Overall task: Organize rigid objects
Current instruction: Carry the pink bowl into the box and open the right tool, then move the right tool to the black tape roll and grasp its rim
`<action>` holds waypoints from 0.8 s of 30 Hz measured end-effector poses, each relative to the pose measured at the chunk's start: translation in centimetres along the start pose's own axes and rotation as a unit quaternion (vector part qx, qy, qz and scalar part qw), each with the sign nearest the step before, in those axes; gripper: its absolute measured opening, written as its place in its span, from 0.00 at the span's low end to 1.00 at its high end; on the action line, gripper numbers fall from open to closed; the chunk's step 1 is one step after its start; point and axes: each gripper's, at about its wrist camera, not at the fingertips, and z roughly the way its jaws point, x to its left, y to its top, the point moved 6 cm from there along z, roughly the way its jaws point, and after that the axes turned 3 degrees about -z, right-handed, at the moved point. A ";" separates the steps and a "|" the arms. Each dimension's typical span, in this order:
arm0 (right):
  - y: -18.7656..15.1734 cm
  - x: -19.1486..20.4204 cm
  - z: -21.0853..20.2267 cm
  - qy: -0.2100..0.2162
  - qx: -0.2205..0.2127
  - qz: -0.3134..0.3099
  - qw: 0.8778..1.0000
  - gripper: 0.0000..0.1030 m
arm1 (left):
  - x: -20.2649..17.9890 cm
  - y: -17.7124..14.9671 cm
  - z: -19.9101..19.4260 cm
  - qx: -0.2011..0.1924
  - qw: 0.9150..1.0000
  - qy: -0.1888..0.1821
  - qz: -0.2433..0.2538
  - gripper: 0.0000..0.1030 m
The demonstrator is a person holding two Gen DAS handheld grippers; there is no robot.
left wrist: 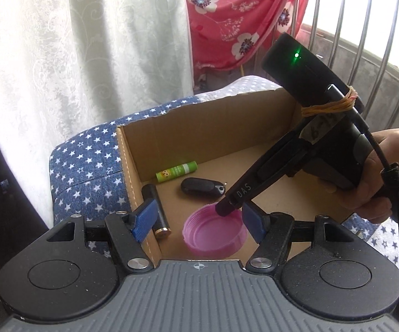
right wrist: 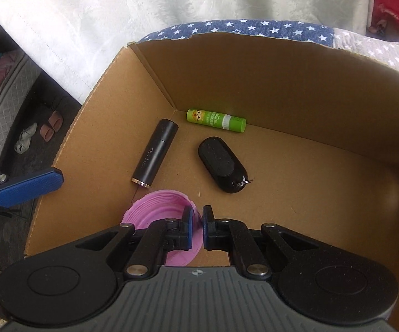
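Inside the cardboard box (right wrist: pixel 296 88), the right tool (right wrist: pixel 198 227) is pinching the pink lid's (right wrist: pixel 155 207) rim with jaws nearly closed. Alongside, the left tool (left wrist: pixel 199 221) is hovering half open, empty. Beyond are lying a black tube (right wrist: pixel 156 152), key fob (right wrist: pixel 221 164) and green stick (right wrist: pixel 216 119).

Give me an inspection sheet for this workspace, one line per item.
Surface: open brown cardboard box on blue star-print fabric.
Job's things: green glue stick, black cylindrical tube, black oval key fob and pink ribbed plastic lid, all inside the box.
Clutter: nothing seen.
Grippers: left hand-held gripper open above the box's near corner; right hand-held gripper shut on the lid's rim.
Cables: black cable along the right gripper's handle; rubber bands around its body.
Surroundings: white curtain, red floral cloth, metal railing.
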 end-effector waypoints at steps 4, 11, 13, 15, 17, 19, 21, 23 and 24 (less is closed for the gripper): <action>0.4 1.0 0.4 0.005 0.002 -0.007 1.000 0.12 | 0.6 0.0 -1.6 -0.018 1.000 0.002 -0.016 0.66; -0.3 1.2 -2.9 0.017 -0.038 0.005 0.999 0.12 | 0.2 -0.5 -5.1 -0.070 0.997 -0.008 -0.025 0.67; -1.1 1.0 -5.4 0.024 -0.065 0.012 0.998 0.12 | -0.1 -0.8 -6.4 -0.085 0.996 -0.014 -0.025 0.67; -2.3 1.0 -7.9 0.033 -0.096 0.011 0.995 0.12 | -0.6 -1.4 -7.9 -0.102 0.994 -0.018 -0.023 0.68; -3.8 0.8 -10.5 0.037 -0.129 0.013 0.991 0.12 | -1.3 -2.4 -9.3 -0.121 0.992 -0.022 -0.017 0.68; -6.3 1.0 -13.6 0.043 -0.169 0.011 0.985 0.12 | -2.0 -3.6 -10.3 -0.129 0.991 -0.029 -0.017 0.69; -8.9 1.5 -16.1 0.039 -0.201 0.007 0.979 0.12 | -2.9 -5.2 -10.9 -0.127 0.991 -0.038 -0.014 0.69; -11.8 2.3 -17.7 0.032 -0.230 -0.003 0.973 0.13 | -3.8 -7.0 -11.2 -0.119 0.992 -0.045 -0.010 0.69; -13.2 2.5 -18.1 0.028 -0.241 -0.006 0.970 0.13 | -4.2 -7.9 -11.1 -0.112 0.993 -0.047 -0.009 0.70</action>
